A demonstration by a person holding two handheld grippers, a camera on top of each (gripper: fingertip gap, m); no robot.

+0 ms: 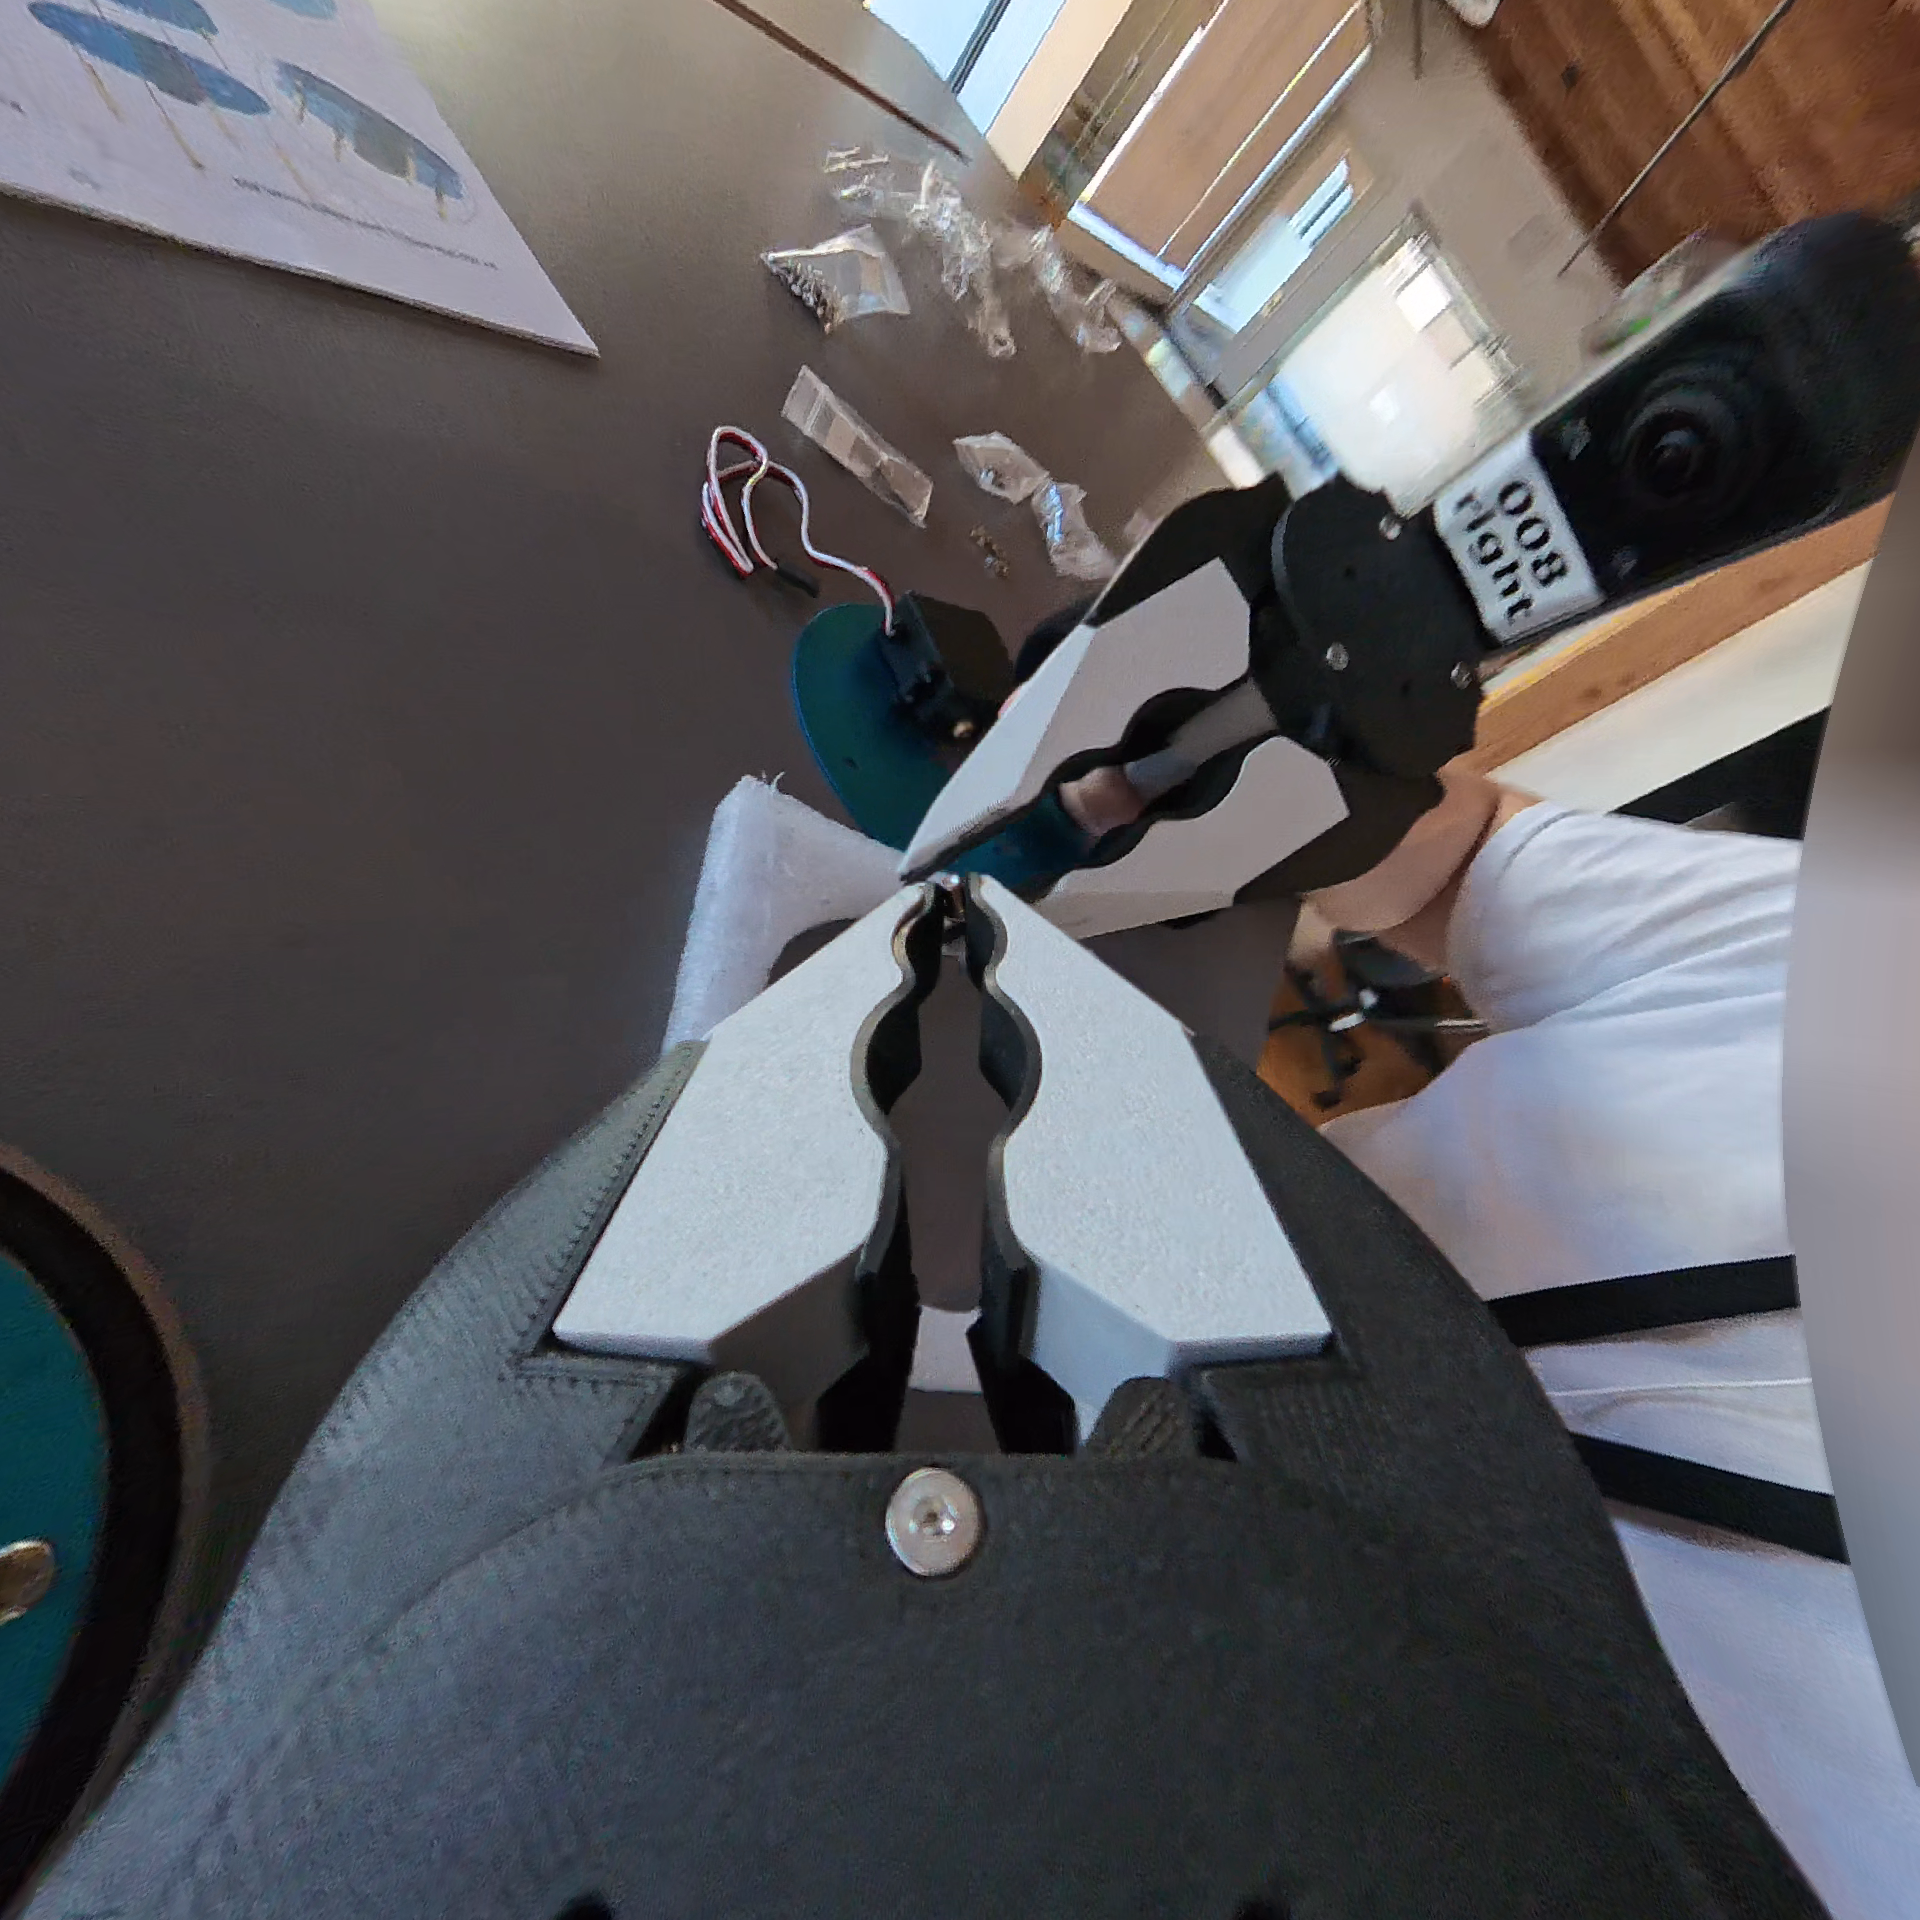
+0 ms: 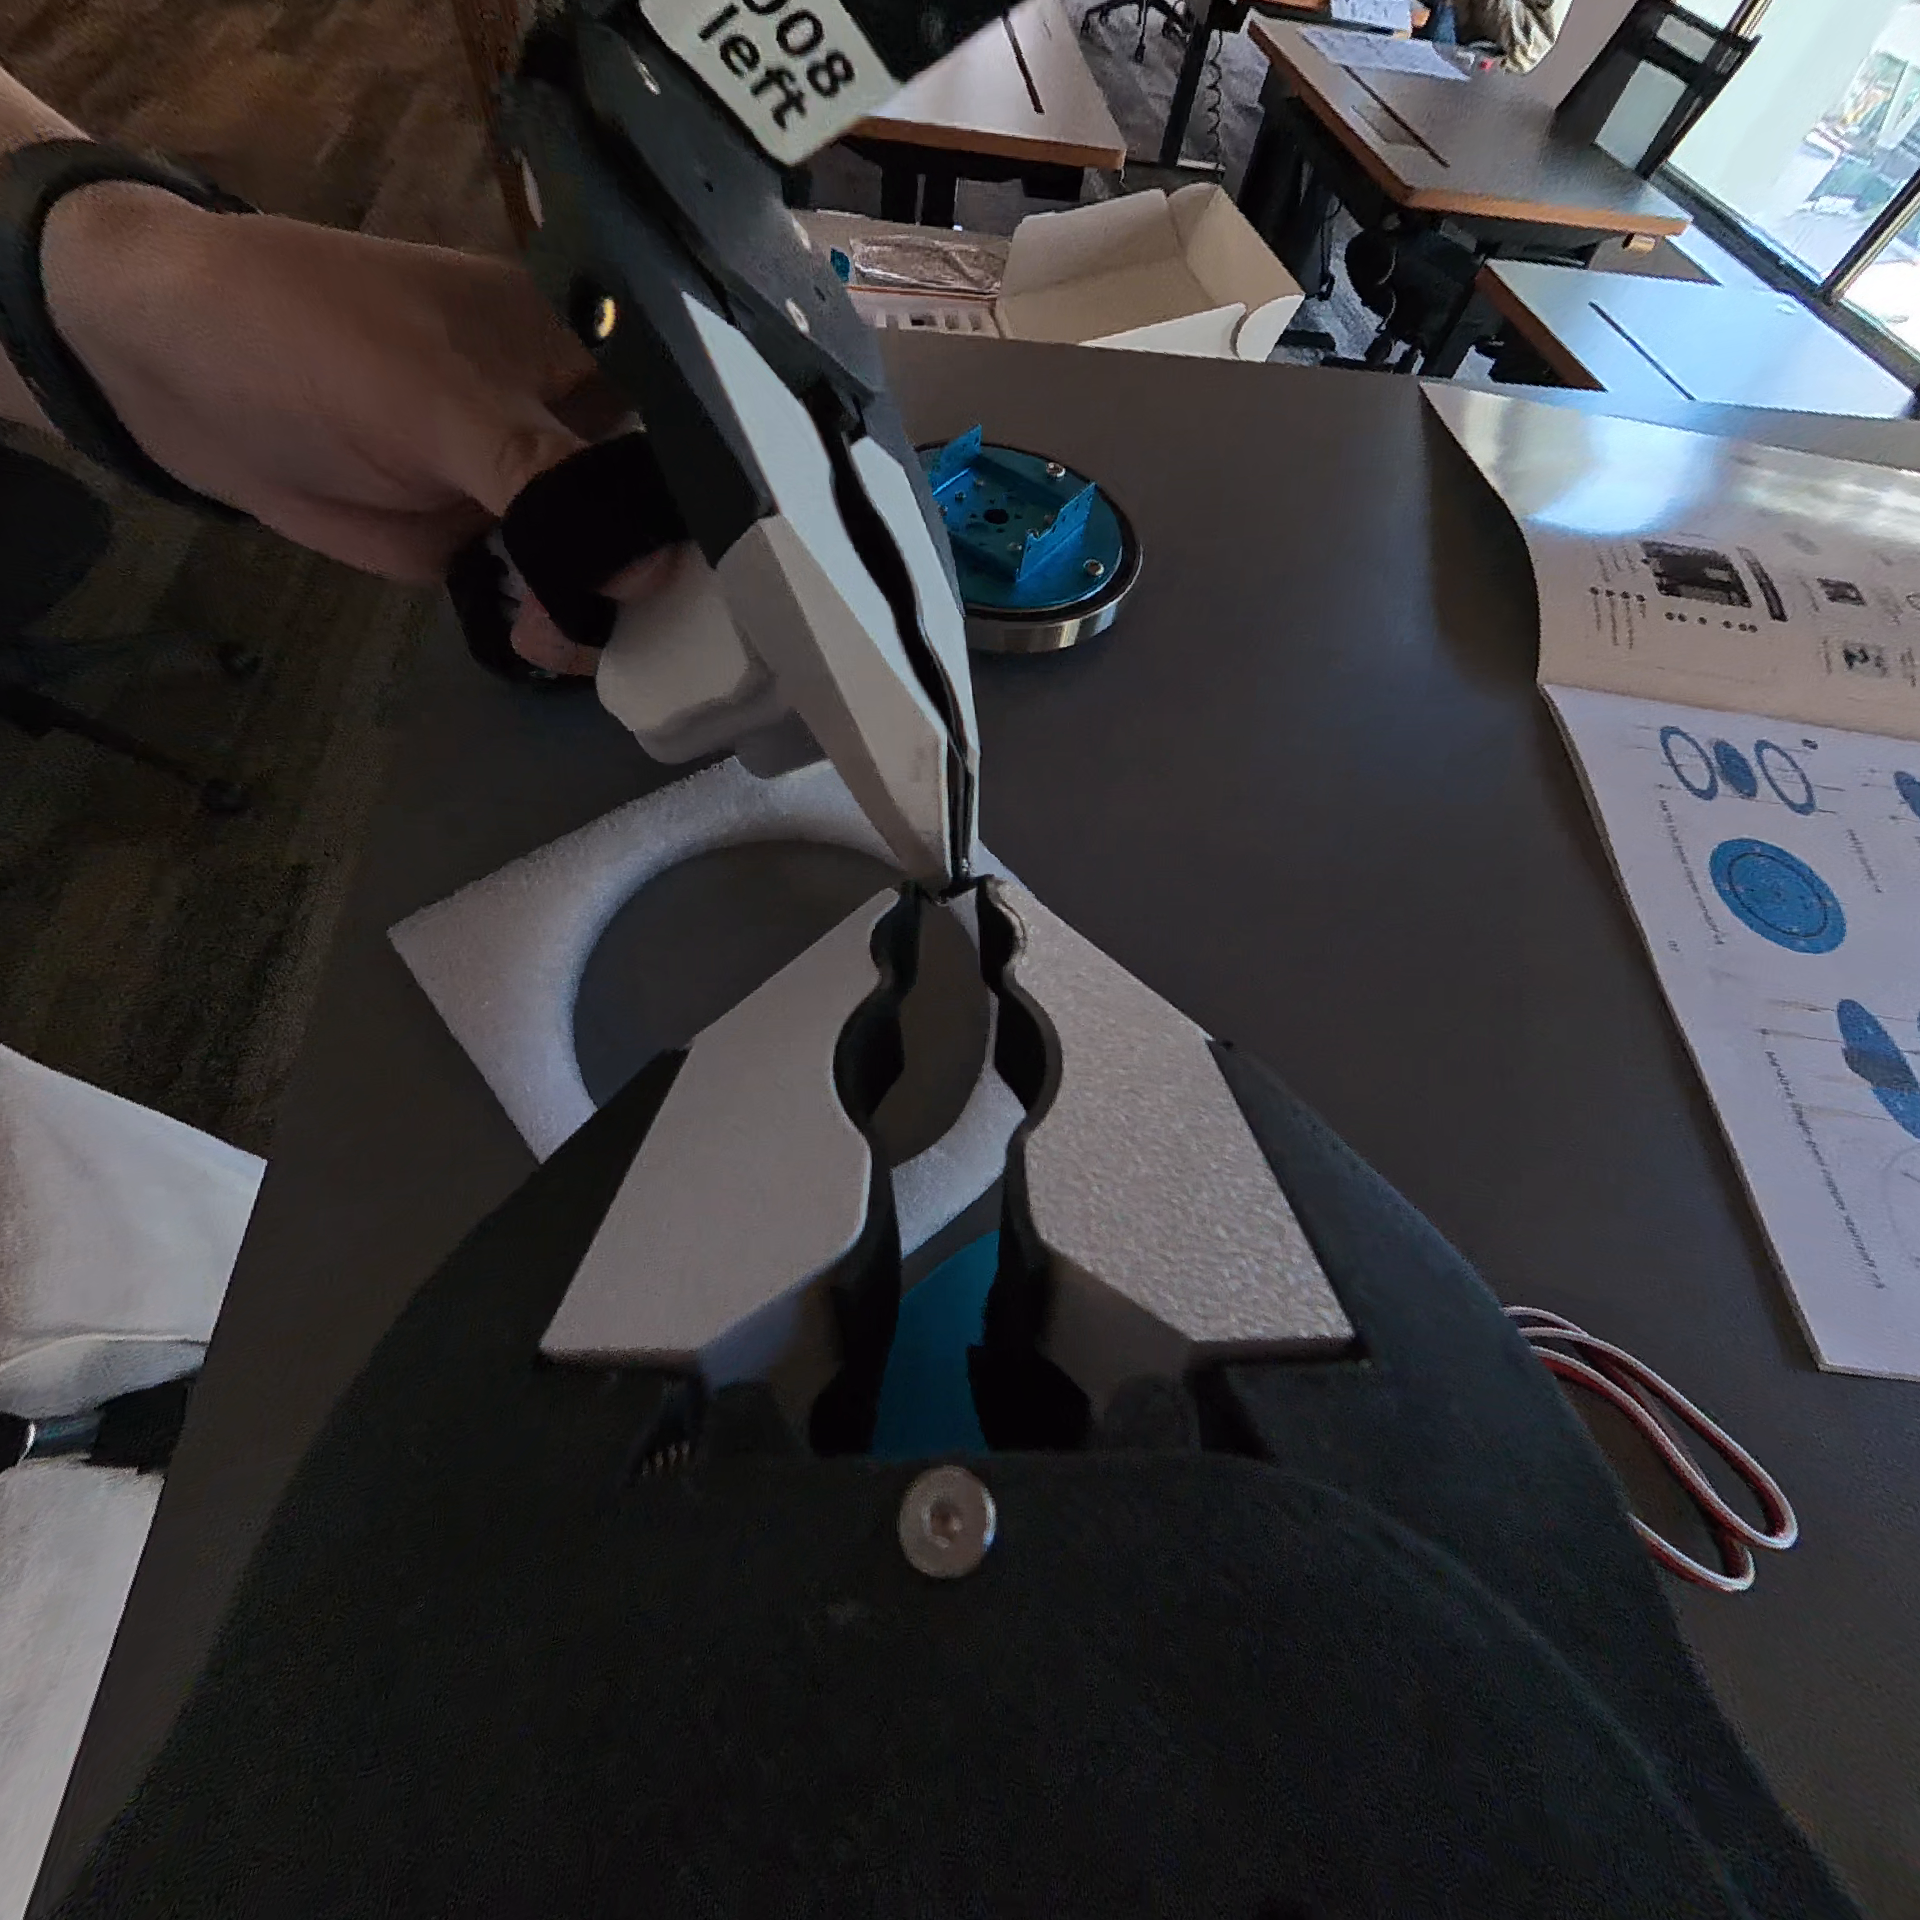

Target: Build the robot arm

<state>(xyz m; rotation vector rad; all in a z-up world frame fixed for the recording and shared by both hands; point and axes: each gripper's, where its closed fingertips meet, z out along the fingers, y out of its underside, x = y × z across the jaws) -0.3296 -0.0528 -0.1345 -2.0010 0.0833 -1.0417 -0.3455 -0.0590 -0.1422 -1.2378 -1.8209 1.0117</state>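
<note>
My left gripper [image 1: 950, 889] is shut on a small metal screw [image 1: 948, 886] at its very tips. It also shows in the right wrist view [image 2: 961, 868], coming down from the upper left in a person's hand [image 2: 312, 395]. My right gripper [image 2: 950, 894] meets it tip to tip, its jaws nearly together on either side of the same screw [image 2: 951, 891]. In the left wrist view the right gripper [image 1: 935, 868] comes in from the upper right. Both hover above a white foam frame [image 2: 499, 935] with a round cutout on the dark table [image 2: 1299, 727].
A blue disc [image 1: 862, 717] with a black servo [image 1: 925, 665] and red-white wires [image 1: 748, 499] lies beyond the foam. A metal ring holding a blue bracket [image 2: 1023, 540] stands farther off. Instruction sheets [image 2: 1766, 935], small plastic bags [image 1: 842, 270] and a white box [image 2: 1132, 260] lie around. Both grippers' tips are close together, under 4 cm apart.
</note>
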